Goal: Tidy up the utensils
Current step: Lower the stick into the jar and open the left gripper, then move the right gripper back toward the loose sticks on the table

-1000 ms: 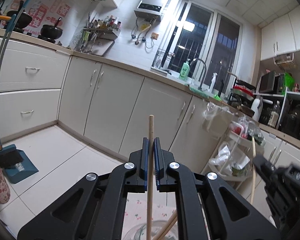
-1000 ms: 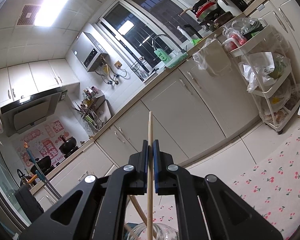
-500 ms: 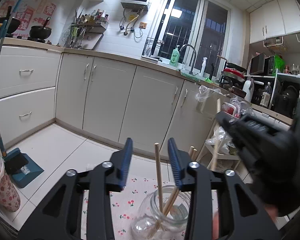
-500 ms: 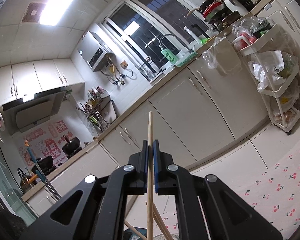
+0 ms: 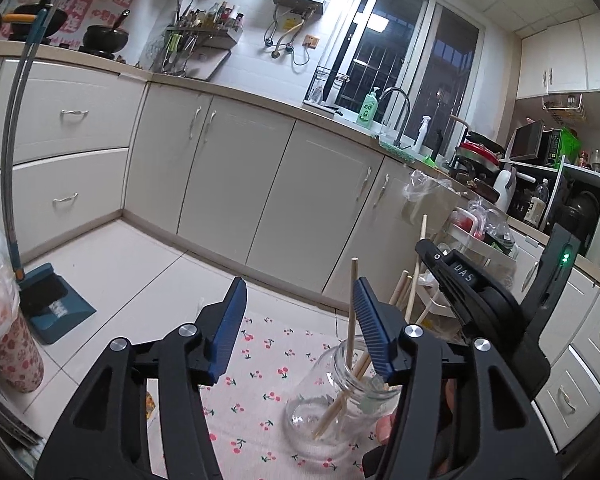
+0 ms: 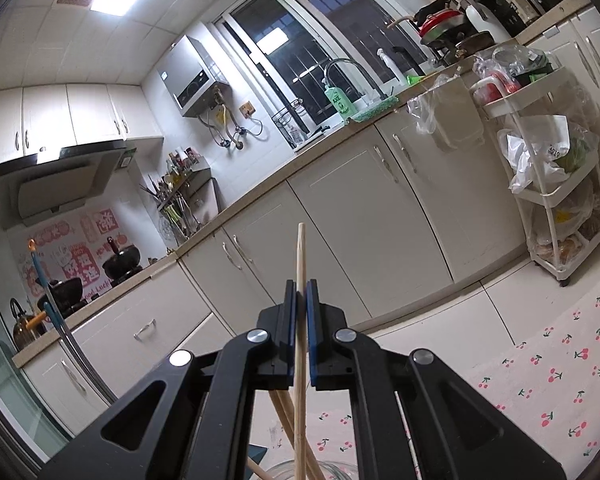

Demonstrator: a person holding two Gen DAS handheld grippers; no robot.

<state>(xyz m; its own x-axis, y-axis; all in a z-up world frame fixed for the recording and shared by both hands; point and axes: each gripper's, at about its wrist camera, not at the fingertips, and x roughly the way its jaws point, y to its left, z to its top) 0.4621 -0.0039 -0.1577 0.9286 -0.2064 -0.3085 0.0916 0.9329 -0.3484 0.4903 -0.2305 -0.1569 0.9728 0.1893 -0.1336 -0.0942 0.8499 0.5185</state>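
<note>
Glass is the anchor of this scene: a clear jar stands on a cherry-print cloth, holding several wooden chopsticks that lean against its mouth. Just above and in front of the jar, the left gripper has just been opening; its blue pads now stand wide apart with nothing between them, and the chopstick beside its right pad stands free in the jar. Directly over the jar, the right gripper is clamped tight on another chopstick, held nearly upright, its lower end hanging close above the jar's rim among the sticks already inside. In the left wrist view the right gripper's black body sits just beyond the jar.

Risks, as I judge them: the held stick's tip could catch the rim or the leaning sticks and skid outside, or lever the light jar over on the soft cloth. Releasing while the stick is tilted might let it tip out.

Beyond the jar run pale cabinets, then a sink and dark window.
</note>
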